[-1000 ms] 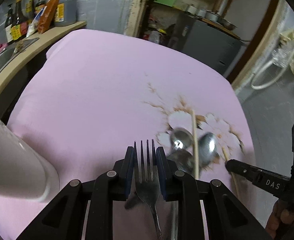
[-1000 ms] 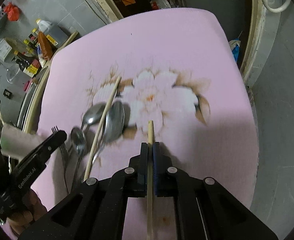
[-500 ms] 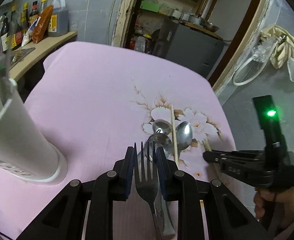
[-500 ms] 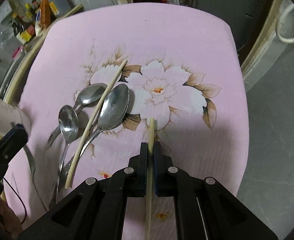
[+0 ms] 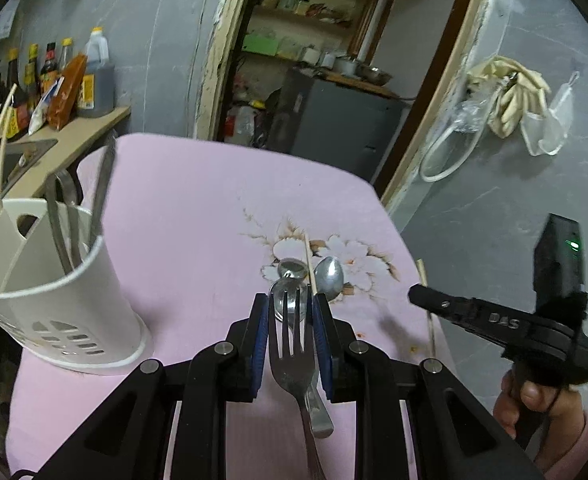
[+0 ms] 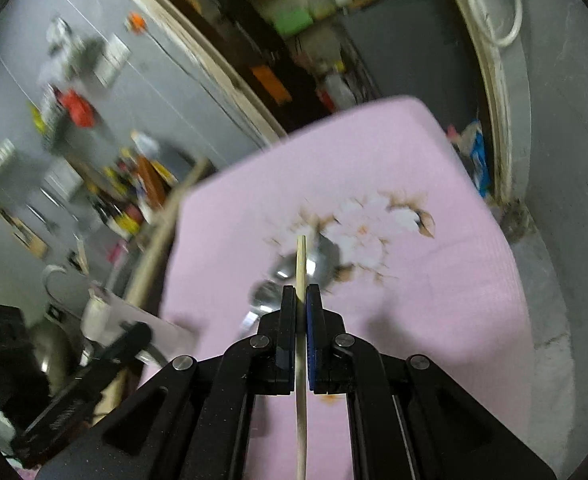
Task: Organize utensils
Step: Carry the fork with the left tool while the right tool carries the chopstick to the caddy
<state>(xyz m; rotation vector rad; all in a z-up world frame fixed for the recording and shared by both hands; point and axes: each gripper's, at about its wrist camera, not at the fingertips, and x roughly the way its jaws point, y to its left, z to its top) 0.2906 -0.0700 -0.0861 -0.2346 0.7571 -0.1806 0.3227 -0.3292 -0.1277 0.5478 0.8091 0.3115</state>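
Observation:
My left gripper [image 5: 292, 304] is shut on a steel fork [image 5: 294, 354], tines forward, held above the pink table [image 5: 182, 216]. A white utensil holder [image 5: 46, 292] with chopsticks and metal handles stands at the left. Spoons [image 5: 329, 274] and one chopstick [image 5: 309, 262] lie on the flower print ahead. My right gripper [image 6: 301, 294] is shut on a wooden chopstick [image 6: 301, 264] and is lifted above the table; it also shows in the left wrist view [image 5: 417, 294] at the right. The right wrist view is blurred; the spoons [image 6: 317, 268] show below the chopstick.
A side counter [image 5: 74, 132] with sauce bottles [image 5: 54, 80] runs along the left wall. A dark doorway with shelves [image 5: 313, 40] lies beyond the table's far edge. The table's right edge drops to a grey floor [image 5: 493, 208].
Both grippers rose with the fork and the chopstick. The holder's open top has come into the left wrist view. The right wrist view has tilted up and blurred.

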